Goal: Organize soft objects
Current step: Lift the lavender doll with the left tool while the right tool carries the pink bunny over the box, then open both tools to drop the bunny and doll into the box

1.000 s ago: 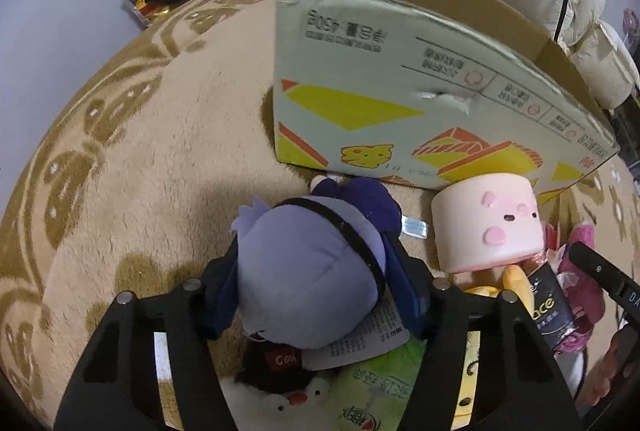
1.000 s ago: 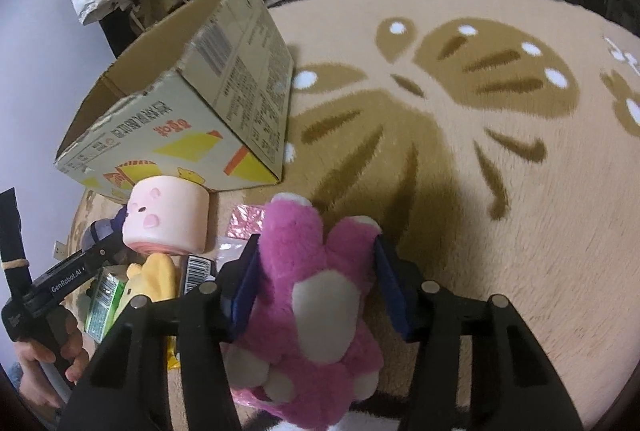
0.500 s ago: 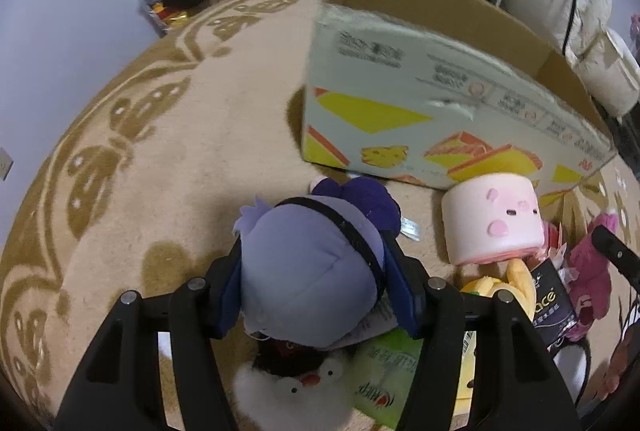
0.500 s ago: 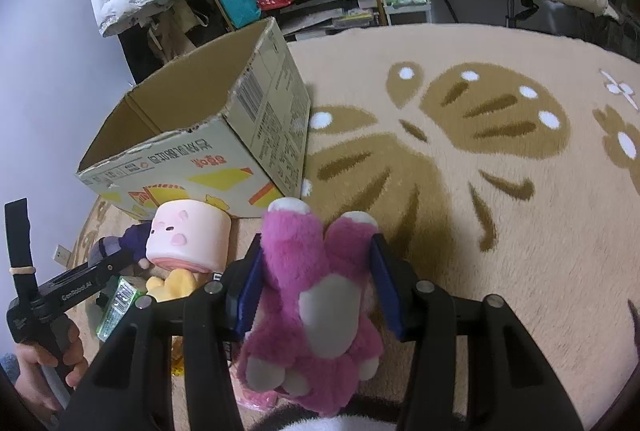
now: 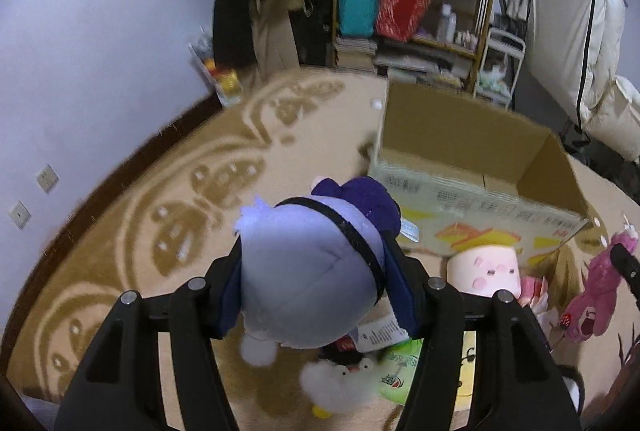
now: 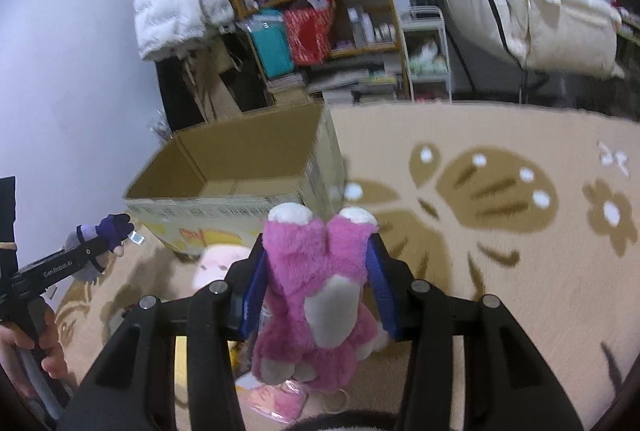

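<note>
My left gripper is shut on a lavender-and-purple plush doll and holds it in the air, short of the open cardboard box. My right gripper is shut on a pink plush bear, hanging above the rug, with the box ahead to its left. The box interior looks bare. The pink bear also shows in the left wrist view, and the lavender doll in the right wrist view.
On the patterned beige rug by the box lie a pink cylinder plush, a white fluffy plush and a green packet. A cluttered shelf and hanging coats stand behind the box.
Both grippers have risen from the rug with their plush toys. The box's open top has come into view in both views.
</note>
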